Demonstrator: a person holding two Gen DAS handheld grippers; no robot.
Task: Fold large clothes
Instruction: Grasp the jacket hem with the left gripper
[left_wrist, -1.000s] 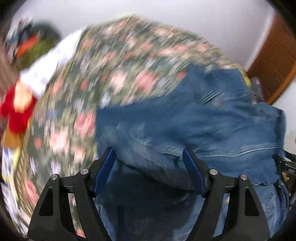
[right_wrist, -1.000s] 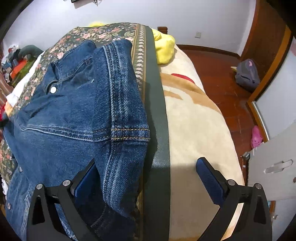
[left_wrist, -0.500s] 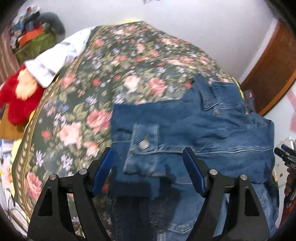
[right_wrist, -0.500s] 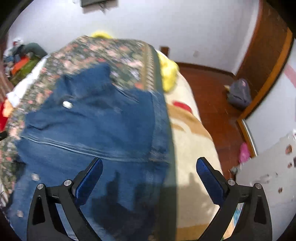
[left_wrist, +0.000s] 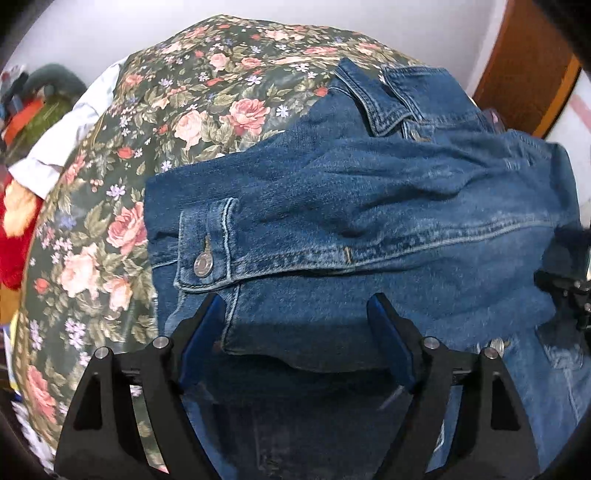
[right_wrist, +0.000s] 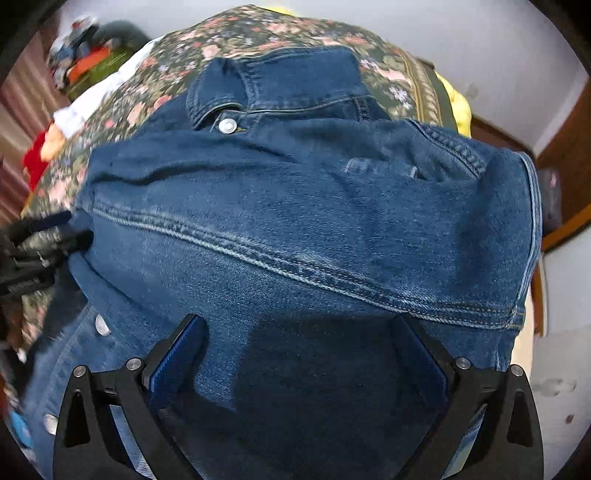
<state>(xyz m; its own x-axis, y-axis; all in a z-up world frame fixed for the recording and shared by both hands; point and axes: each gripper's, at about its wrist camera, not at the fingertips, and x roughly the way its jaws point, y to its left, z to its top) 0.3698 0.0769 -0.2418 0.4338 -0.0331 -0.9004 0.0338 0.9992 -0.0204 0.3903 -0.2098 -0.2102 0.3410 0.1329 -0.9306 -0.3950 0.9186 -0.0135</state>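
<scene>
A blue denim jacket (left_wrist: 369, 206) lies on a floral bedspread (left_wrist: 207, 92), collar toward the far wall. One sleeve is folded across its body, its buttoned cuff (left_wrist: 207, 243) at the left. My left gripper (left_wrist: 295, 328) is open and empty, just above the cloth below the cuff. My right gripper (right_wrist: 303, 347) is open and empty over the jacket (right_wrist: 295, 206) near its right side. Each gripper shows at the edge of the other's view.
A red soft toy (left_wrist: 14, 229) and a white cloth (left_wrist: 70, 140) lie at the bed's left edge. A pile of things (right_wrist: 88, 55) sits at the far left. A yellow pillow (right_wrist: 458, 107), wooden door frame (left_wrist: 532, 66) and floor are to the right.
Both sleeves now lie folded across the jacket body. Both grippers have moved in closer over the jacket, the right one swinging left from the bed's right edge.
</scene>
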